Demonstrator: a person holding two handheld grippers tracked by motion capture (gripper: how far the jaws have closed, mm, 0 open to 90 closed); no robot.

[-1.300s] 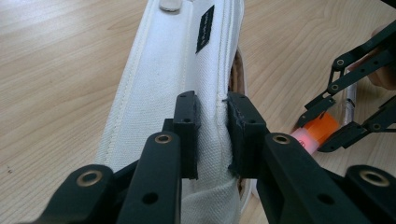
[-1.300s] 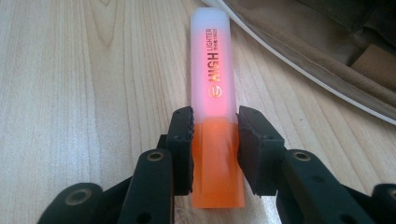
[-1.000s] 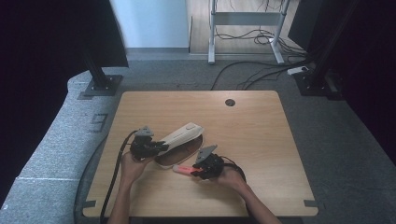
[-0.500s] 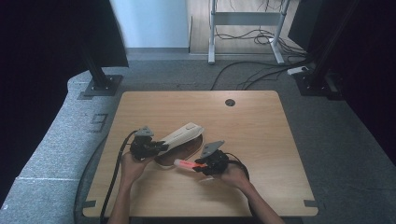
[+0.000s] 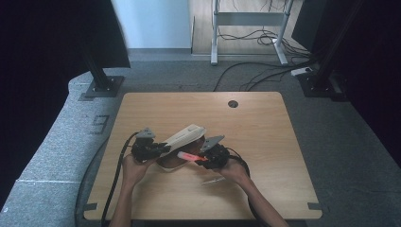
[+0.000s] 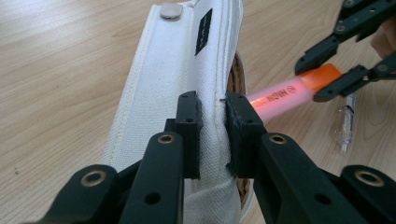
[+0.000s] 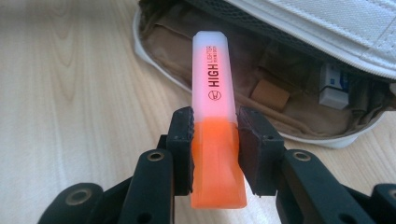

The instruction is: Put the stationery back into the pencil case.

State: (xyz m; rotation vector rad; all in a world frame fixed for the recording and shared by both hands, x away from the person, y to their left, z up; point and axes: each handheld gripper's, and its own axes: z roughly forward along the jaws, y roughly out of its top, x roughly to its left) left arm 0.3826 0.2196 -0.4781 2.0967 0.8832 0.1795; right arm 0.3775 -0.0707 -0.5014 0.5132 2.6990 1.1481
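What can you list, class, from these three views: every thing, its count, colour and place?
pencil case: one, white outside, tan lining, near the table's front middle, flap held up.
highlighter: one, orange body with pale pink cap, held at the case's open mouth.
eraser: one, white with blue sleeve, inside the case.
small tan block: one, inside the case.
clear pen: one, transparent, lying on the table beside the case.
table: one, light wood, round hole near the far edge.
left hand-held gripper: black, clamped on the case's flap.
right hand-held gripper: black, clamped on the highlighter.
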